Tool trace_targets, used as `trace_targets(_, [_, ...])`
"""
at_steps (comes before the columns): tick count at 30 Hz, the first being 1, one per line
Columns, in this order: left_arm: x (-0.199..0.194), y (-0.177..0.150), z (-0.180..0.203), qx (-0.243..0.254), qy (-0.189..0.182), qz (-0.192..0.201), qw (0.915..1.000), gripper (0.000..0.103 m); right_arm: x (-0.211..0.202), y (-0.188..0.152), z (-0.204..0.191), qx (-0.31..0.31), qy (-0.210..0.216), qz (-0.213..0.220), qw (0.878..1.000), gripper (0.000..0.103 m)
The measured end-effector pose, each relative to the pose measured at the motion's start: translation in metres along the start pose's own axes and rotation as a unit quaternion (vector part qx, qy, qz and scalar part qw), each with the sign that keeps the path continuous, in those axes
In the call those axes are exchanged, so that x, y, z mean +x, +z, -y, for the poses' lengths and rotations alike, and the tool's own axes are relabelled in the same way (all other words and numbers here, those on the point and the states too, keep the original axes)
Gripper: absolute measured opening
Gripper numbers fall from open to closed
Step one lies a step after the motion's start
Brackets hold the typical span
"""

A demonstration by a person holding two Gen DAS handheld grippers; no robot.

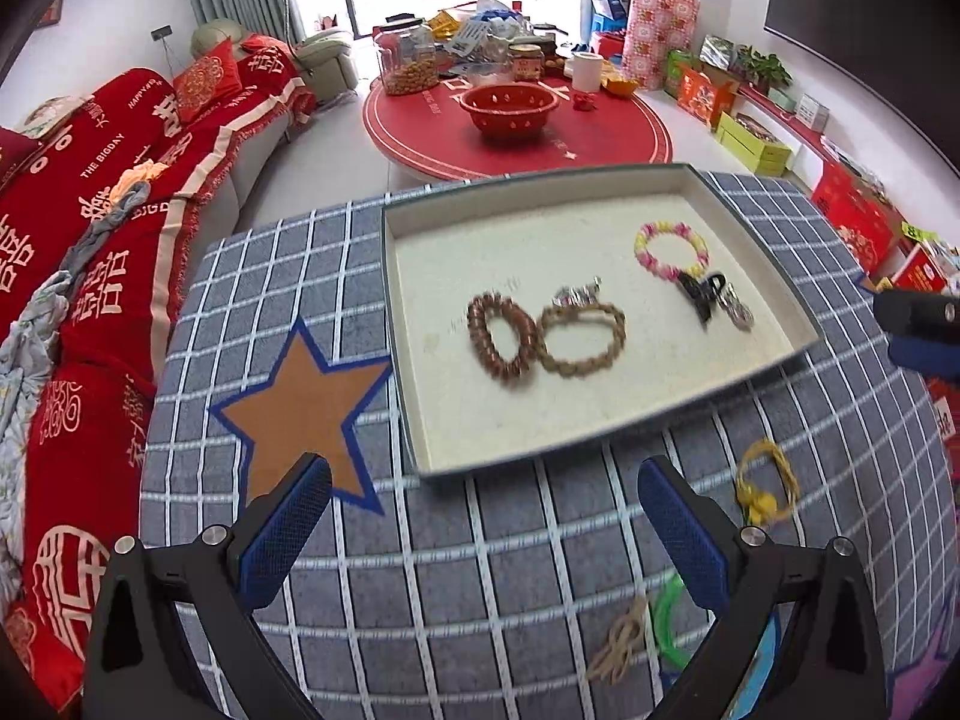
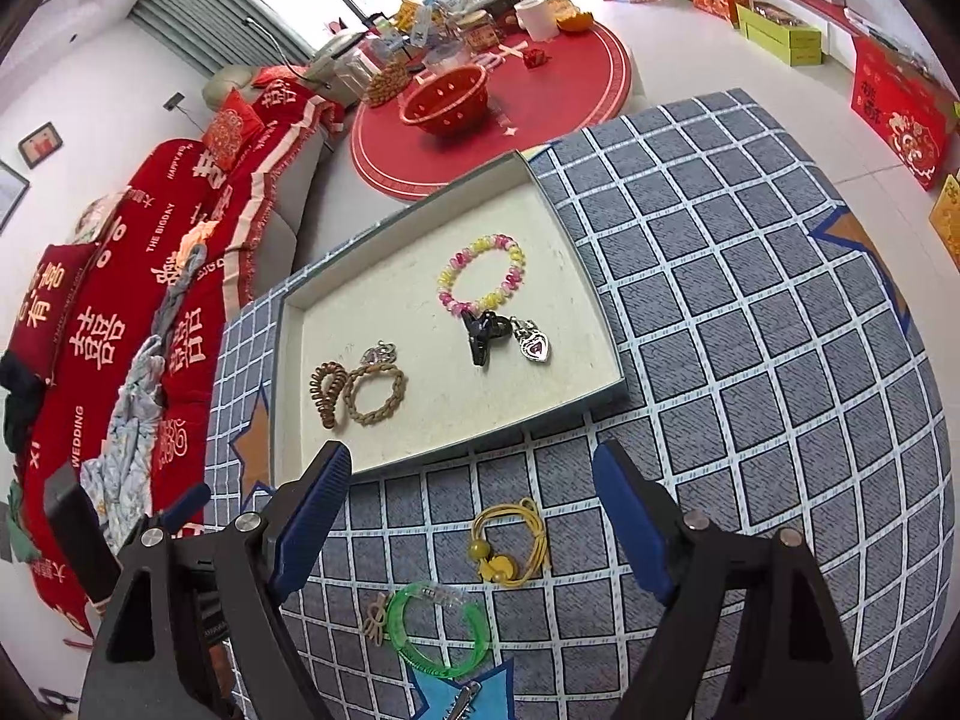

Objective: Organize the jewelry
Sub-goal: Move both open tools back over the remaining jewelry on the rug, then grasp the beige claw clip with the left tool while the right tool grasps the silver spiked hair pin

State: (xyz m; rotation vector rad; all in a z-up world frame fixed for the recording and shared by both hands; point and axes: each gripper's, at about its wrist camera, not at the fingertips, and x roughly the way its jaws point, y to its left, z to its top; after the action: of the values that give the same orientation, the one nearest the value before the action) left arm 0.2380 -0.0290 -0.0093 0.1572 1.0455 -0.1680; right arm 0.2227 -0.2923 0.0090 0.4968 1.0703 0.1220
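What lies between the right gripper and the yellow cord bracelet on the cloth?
Nothing visible: the right gripper is open, and the yellow cord bracelet lies uncovered between its fingers; the green bangle sits nearer the camera.

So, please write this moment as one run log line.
left gripper: open, empty | right gripper: open, empty | tray: beaded bracelet inside | cloth: yellow hair tie, green bangle outside

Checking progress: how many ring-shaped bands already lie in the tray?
3: a dark brown band at the tray's near left, a tan band touching it, and a pink-yellow bead bracelet farther back.
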Motion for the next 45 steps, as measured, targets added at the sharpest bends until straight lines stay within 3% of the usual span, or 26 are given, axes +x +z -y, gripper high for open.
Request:
trace_targets(5, [-0.005,-0.028,-0.003,0.005,-0.003,-0.019,0.9998,0.103,-0.012,-0.017,-0.002,-0.003,-0.011,0.005,1.000,0.085])
trace_targets(12, [-0.003,-0.069,-0.004,0.013,-0.005,-0.054,0.9984,0.103,-0.003,-0.058,0.012,0.020,-0.031,-0.074,0.997,0.085])
trace_targets(20, [0.004,-0.101,-0.001,0.021,-0.017,-0.084,0.9962,0.103,0.012,-0.126,0.027,0.054,-0.063,-0.129,0.988,0.085])
trace_targets(28, [0.012,-0.103,0.003,0.029,-0.043,-0.088,0.9948,0.103,0.024,-0.174,0.016,0.044,-0.091,-0.157,0.982,0.085])
trace_targets(37, [0.025,-0.089,0.020,0.069,-0.064,-0.081,0.9923,0.103,0.031,-0.191,-0.009,0.011,-0.111,-0.147,0.983,0.085])
trace_targets(45, [0.042,-0.074,0.025,0.066,-0.059,-0.082,0.9927,0.103,0.036,-0.200,-0.025,-0.011,-0.140,-0.124,0.982,0.085])
